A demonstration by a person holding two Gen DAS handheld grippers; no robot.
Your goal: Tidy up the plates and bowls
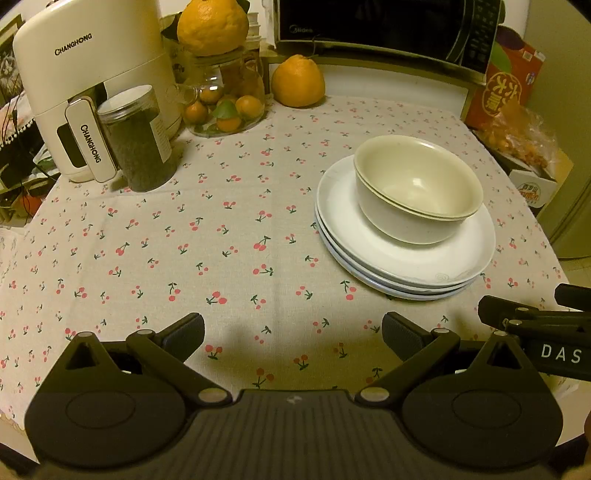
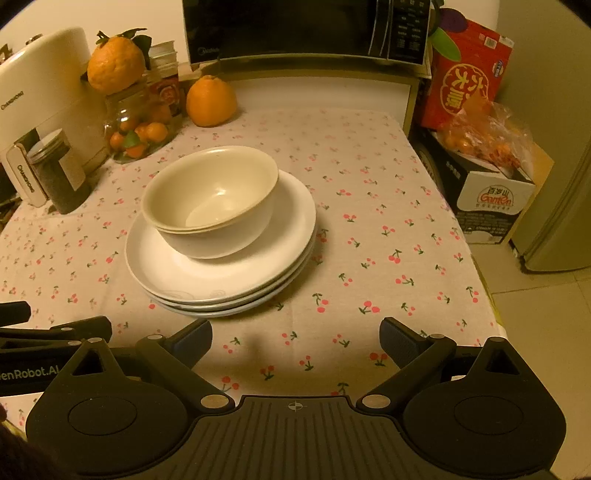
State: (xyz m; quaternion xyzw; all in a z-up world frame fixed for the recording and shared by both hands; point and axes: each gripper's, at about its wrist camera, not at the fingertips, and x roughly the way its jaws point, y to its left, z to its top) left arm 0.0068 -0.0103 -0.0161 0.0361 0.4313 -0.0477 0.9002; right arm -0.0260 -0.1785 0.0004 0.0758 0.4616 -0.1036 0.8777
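Two nested cream bowls (image 1: 417, 188) sit on a stack of three white plates (image 1: 402, 258) on the cherry-print tablecloth (image 1: 221, 236). In the right wrist view the bowls (image 2: 210, 199) and the plates (image 2: 221, 273) lie ahead and to the left. My left gripper (image 1: 293, 334) is open and empty, low over the cloth, left of and nearer than the stack. My right gripper (image 2: 295, 341) is open and empty, nearer than the stack and to its right. Each gripper shows at the other view's edge.
At the back left stand a white Changhong appliance (image 1: 85, 74), a dark jar (image 1: 136, 140) and a glass jar of small oranges (image 1: 225, 96). A large orange (image 1: 297, 81) and a microwave (image 1: 384, 29) are behind. Boxes (image 2: 491, 199) stand off the table's right edge.
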